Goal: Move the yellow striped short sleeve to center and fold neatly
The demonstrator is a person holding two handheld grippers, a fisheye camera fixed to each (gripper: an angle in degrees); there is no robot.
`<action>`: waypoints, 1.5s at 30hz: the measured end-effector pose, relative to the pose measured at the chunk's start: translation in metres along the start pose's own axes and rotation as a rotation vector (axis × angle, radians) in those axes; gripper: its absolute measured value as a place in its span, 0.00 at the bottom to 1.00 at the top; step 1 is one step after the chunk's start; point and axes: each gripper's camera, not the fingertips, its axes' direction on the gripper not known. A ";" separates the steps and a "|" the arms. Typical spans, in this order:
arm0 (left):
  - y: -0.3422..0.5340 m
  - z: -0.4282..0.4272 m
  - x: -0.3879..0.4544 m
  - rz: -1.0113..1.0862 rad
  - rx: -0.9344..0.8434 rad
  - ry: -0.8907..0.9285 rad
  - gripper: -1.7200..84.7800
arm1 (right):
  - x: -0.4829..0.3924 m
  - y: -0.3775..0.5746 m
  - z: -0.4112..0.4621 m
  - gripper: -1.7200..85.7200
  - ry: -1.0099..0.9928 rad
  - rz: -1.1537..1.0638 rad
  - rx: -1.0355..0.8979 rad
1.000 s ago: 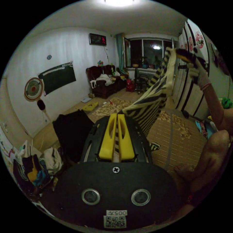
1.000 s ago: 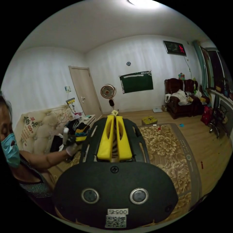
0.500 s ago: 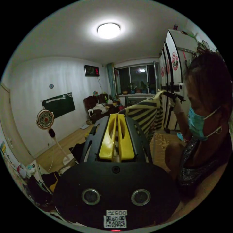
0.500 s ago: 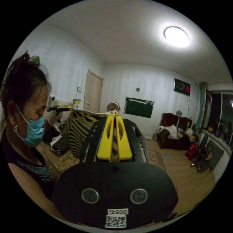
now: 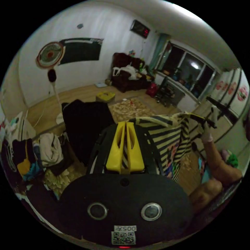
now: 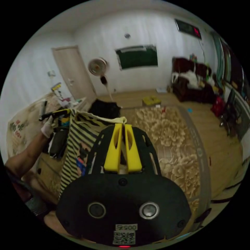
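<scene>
The yellow striped short sleeve shirt (image 5: 166,138) hangs in the air, spread flat between both grippers, with a coloured print on its front. In the left gripper view my left gripper (image 5: 125,124) is shut on one top corner, and striped cloth shows between its yellow jaws. The top hem runs right to the right gripper (image 5: 208,122), held by a gloved hand. In the right gripper view my right gripper (image 6: 120,125) is shut on the other corner. From there the shirt (image 6: 78,135) stretches left to the left gripper (image 6: 56,113).
A floral rug (image 6: 169,138) lies on the wooden floor below. A black garment (image 5: 84,122) is spread beside a pile of clothes (image 5: 39,156). A standing fan (image 6: 97,67), a dark sofa (image 6: 194,83) and a chair by the window (image 5: 166,92) stand around the room.
Both grippers have come down from head height and both views have tilted toward the floor. The shirt stays pinched at both corners and now hangs lower, pulled wide.
</scene>
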 end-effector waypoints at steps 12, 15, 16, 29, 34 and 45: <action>0.048 0.196 0.020 0.272 -0.297 -0.019 0.02 | 0.129 0.066 0.225 0.06 -0.199 0.013 -0.429; 0.082 0.242 0.037 0.354 -0.467 0.015 0.02 | 0.150 0.081 0.256 0.06 -0.186 0.019 -0.478; 0.086 0.250 0.038 0.351 -0.481 0.026 0.02 | 0.162 0.075 0.267 0.06 -0.170 0.024 -0.486; 0.077 0.389 0.071 0.467 -0.728 -0.016 0.02 | 0.235 0.020 0.394 0.01 -0.107 -0.104 -0.613; 0.081 0.413 0.081 0.507 -0.842 0.070 0.02 | 0.278 0.034 0.395 0.01 -0.216 0.010 -0.639; 0.021 0.449 0.121 0.471 -0.727 0.094 0.02 | 0.361 0.001 0.397 0.02 -0.252 0.141 -0.499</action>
